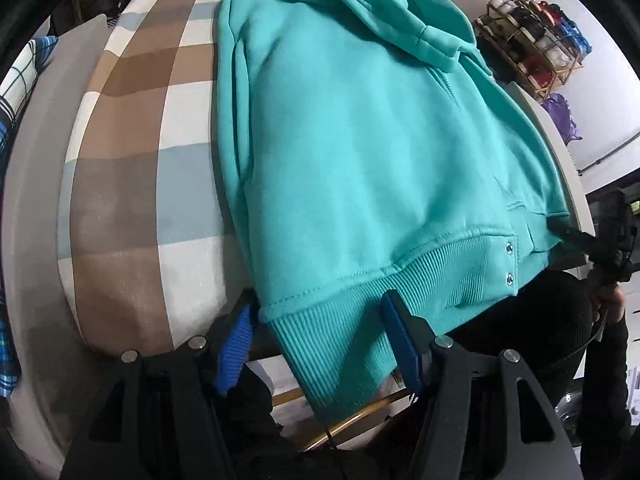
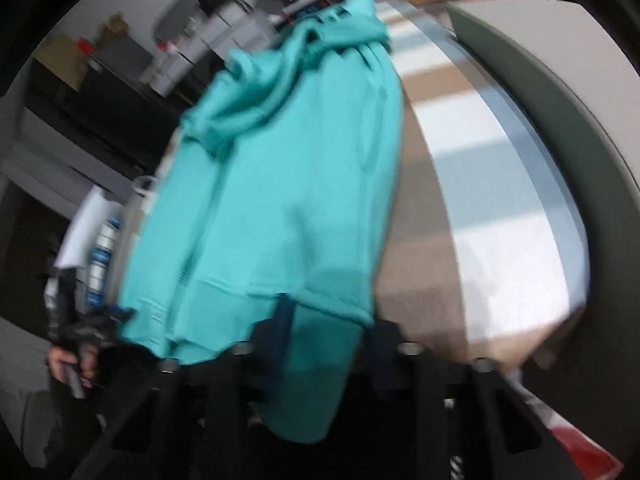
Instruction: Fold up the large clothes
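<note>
A teal hoodie (image 1: 352,140) lies flat on a checked brown, white and grey cover (image 1: 132,200), hood at the far end. Its ribbed hem (image 1: 340,320) hangs over the near edge. My left gripper (image 1: 320,344) stands open around one hem corner, and the blue pads (image 1: 236,344) are not pressing on it. At the other hem corner my right gripper (image 1: 576,238) pinches the cloth. In the blurred right wrist view the hoodie (image 2: 280,200) fills the narrow gap of the right gripper (image 2: 328,340). My left gripper (image 2: 108,320) shows at that view's lower left.
A shelf rack of shoes (image 1: 528,36) stands by the white wall at the right. Blue plaid cloth (image 1: 16,80) lies at the left edge. A grey padded rim (image 2: 560,80) borders the cover (image 2: 480,160). A person's hand (image 1: 612,300) and dark clothing sit close below the hem.
</note>
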Available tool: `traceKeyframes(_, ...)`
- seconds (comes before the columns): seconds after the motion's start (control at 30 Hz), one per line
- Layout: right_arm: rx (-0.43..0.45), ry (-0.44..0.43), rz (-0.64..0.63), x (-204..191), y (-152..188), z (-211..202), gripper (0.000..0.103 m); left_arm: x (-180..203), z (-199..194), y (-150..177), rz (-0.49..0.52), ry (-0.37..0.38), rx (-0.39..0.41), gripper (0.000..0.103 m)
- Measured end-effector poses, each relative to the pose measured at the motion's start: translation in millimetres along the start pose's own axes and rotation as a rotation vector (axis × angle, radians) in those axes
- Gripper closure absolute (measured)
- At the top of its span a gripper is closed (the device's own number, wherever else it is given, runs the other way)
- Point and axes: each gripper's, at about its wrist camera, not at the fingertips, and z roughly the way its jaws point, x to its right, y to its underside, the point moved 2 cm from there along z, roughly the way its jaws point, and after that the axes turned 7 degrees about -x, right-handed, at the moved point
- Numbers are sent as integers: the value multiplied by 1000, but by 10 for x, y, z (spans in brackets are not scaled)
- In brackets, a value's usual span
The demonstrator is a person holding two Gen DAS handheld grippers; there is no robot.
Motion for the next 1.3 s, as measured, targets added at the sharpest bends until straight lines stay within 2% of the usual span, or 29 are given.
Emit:
traceKeyframes(0.07,-28,3,18,44,63,32,92,22,5,20,21,-7,-2,49)
traceKeyframes(0.1,-31,0,21,52,90,30,93,16,8,21,23,-18,1,59)
traceKeyframes(0.13,-30,9,13,45,107,16,93,16,5,39,29,-51,3,65)
traceKeyframes(0.2,-31,28,-3,19,105,-8,93,8,-12,68,30,-70,-4,76)
traceKeyframes(0.27,-23,12,-17,-14,81,-24,92,31,-5,82,32,-69,-10,76)
traceKeyframes(0.33,-21,-41,-8,-23,24,-27,87,46,11,42,24,-41,-5,74)
traceKeyframes(0.37,-23,-80,10,24,9,-37,83,19,24,33,2,-20,-9,66)
traceKeyframes(0.4,-37,-121,30,36,-10,-16,77,16,21,13,-18,18,-3,54)
traceKeyframes(0.47,-32,-190,58,51,-50,9,77,-12,36,-37,-56,125,1,44)
traceKeyframes(0.63,-32,-429,142,95,-98,80,77,-28,119,-117,-76,278,23,44)
traceKeyframes(0.67,-27,-432,149,95,-100,86,84,-29,116,-118,-74,302,30,54)
traceKeyframes(0.7,-14,-414,138,69,-104,77,96,-55,83,-109,-79,318,55,85)
traceKeyframes(0.73,10,-388,110,30,-105,32,96,-67,29,-98,-68,334,84,88)
traceKeyframes(0.77,61,-383,67,-29,-99,-71,96,-73,-40,-92,-49,348,111,88)
traceKeyframes(0.87,200,-474,-23,-156,-47,-361,96,-117,-125,-84,-60,391,171,88)
traceKeyframes(0.93,176,-469,-29,-185,-48,-298,96,-185,-18,-121,-109,406,129,87)
traceKeyframes(1.03,69,-411,15,-164,-89,-11,93,-214,175,-169,-169,355,43,69)
traceKeyframes(1.1,35,-419,50,-123,-109,108,93,-135,212,-186,-176,392,48,41)
traceKeyframes(1.17,31,-435,69,-113,-136,157,91,-46,223,-225,-160,393,54,35)
traceKeyframes(1.27,9,-413,66,-124,-175,185,90,41,239,-242,-114,375,62,38)
traceKeyframes(1.3,9,-400,53,-161,-181,192,90,32,231,-227,-111,360,62,64)
